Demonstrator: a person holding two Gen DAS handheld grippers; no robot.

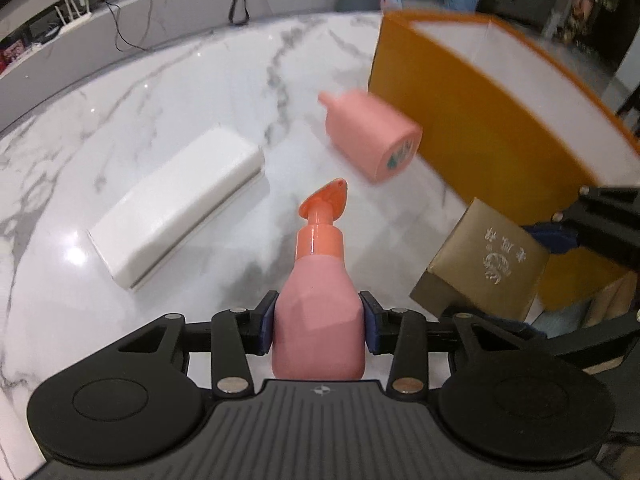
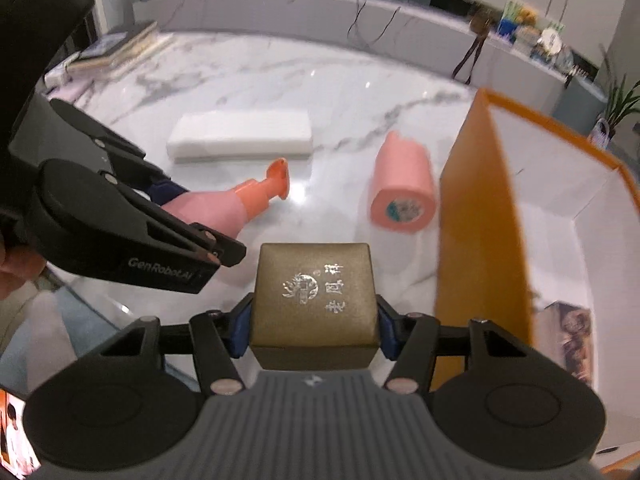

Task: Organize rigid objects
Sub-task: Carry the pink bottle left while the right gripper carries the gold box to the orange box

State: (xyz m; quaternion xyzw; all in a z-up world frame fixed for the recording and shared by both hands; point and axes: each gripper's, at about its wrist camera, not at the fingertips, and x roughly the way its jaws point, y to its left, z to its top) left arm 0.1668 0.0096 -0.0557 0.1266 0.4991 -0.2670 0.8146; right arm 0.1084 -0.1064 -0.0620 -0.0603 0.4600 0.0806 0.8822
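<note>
My left gripper (image 1: 319, 322) is shut on a pink pump bottle (image 1: 320, 312) with an orange pump head, held above the marble table; the bottle also shows in the right wrist view (image 2: 224, 208). My right gripper (image 2: 314, 326) is shut on a gold box (image 2: 314, 300) with silver characters on its lid; the box also shows at the right of the left wrist view (image 1: 486, 258). A second pink bottle (image 1: 370, 134) lies on its side beside the orange box (image 1: 472, 120). A long white box (image 1: 180, 204) lies on the table to the left.
The orange box (image 2: 476, 220) is open, white inside, with a printed item (image 2: 572, 340) at its near end. The left gripper body (image 2: 112, 216) fills the left of the right wrist view. Books (image 2: 116, 50) lie at the table's far left corner. A counter with clutter runs behind.
</note>
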